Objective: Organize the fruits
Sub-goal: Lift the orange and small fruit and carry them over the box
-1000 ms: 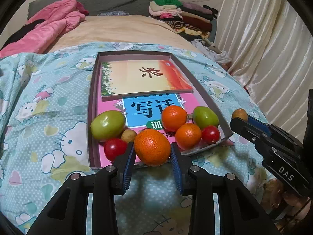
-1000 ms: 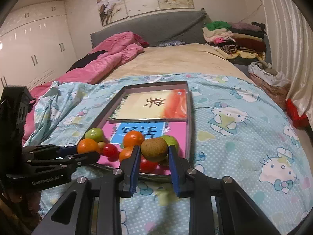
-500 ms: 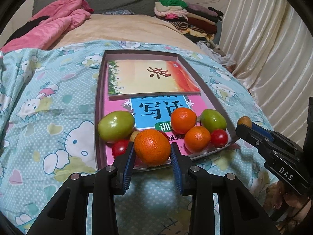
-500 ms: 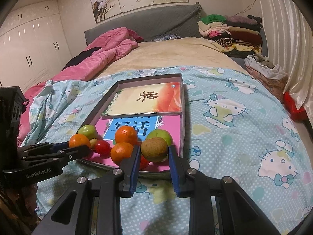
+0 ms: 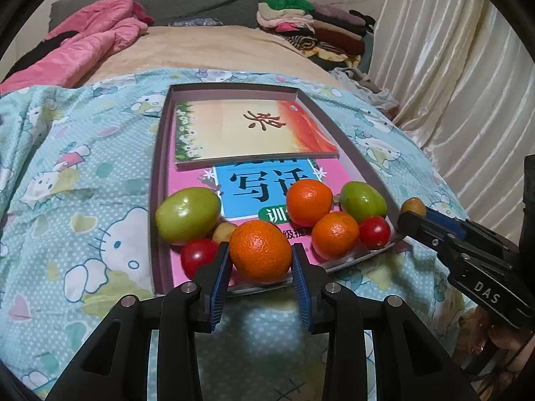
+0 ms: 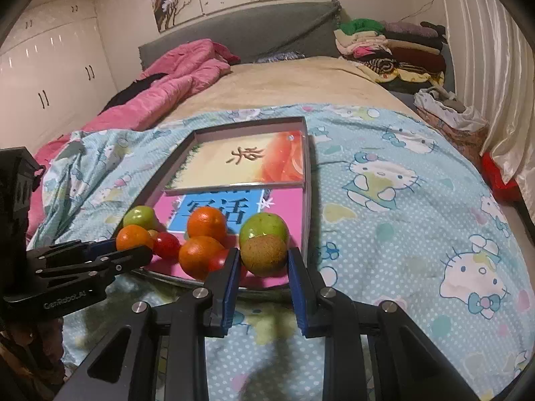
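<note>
- Gripping an orange (image 5: 260, 251): left gripper (image 5: 260, 260) pads clamp both its sides, lower centre of the left wrist view, at the near edge of the shallow box (image 5: 160, 173).
- Right gripper (image 6: 264, 260) is closed on a brown kiwi-like fruit (image 6: 264, 254), lower centre of the right wrist view, over the box's near right corner.
- Loose in the box's near end: two green fruits (image 5: 188, 214), two more oranges (image 5: 309, 202), two cherry tomatoes (image 5: 374, 232), one small tan fruit.
- Two booklets (image 5: 254, 130) lie in the box, behind the fruit.
- Box sits on a cartoon-cat bedspread (image 5: 83, 200).
</note>
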{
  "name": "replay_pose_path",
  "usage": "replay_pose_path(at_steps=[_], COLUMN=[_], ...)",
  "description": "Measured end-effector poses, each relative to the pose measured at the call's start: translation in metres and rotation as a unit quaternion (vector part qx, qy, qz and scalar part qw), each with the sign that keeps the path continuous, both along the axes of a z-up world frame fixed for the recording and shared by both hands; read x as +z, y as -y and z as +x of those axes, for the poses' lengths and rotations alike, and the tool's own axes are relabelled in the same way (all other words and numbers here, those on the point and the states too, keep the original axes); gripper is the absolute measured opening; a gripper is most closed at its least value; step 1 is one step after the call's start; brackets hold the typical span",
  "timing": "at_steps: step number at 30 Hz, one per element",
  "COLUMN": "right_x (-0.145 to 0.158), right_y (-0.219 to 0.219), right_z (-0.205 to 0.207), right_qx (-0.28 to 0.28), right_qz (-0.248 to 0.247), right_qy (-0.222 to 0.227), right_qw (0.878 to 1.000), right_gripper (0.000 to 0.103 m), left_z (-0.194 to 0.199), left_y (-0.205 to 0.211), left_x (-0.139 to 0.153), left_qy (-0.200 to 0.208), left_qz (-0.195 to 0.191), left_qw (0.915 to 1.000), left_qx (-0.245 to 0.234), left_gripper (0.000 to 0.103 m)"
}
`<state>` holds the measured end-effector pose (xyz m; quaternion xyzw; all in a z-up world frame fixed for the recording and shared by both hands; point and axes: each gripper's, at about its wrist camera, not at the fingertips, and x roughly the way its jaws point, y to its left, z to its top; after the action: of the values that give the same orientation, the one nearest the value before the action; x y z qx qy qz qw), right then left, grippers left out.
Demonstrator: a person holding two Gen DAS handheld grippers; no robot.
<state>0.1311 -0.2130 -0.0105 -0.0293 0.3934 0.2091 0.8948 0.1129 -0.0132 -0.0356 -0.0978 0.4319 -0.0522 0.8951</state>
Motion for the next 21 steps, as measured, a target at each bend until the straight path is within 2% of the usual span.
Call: replay_pose_path(at_steps=[6,21], right_x=[-0.009,-0.014], right_y=[-0.005,-0.019], right_z=[0.004,0.004], right_qx=[0.003,0.028], right_qz=[-0.016,-0.034], right_qy=[-0.016,-0.01], right_qw=[1.0,0.999], right_gripper=[0.029,0.029], left_z=[0.001,0.006], left_y=[0.003,0.003], left_x=[-0.001,-0.007], left_qy=[0.003,-0.005], left_qz=[0.005,0.004], left_qw=[1.0,0.9999], left_qx=[-0.004,-0.008], left_gripper=[0.037,0.037])
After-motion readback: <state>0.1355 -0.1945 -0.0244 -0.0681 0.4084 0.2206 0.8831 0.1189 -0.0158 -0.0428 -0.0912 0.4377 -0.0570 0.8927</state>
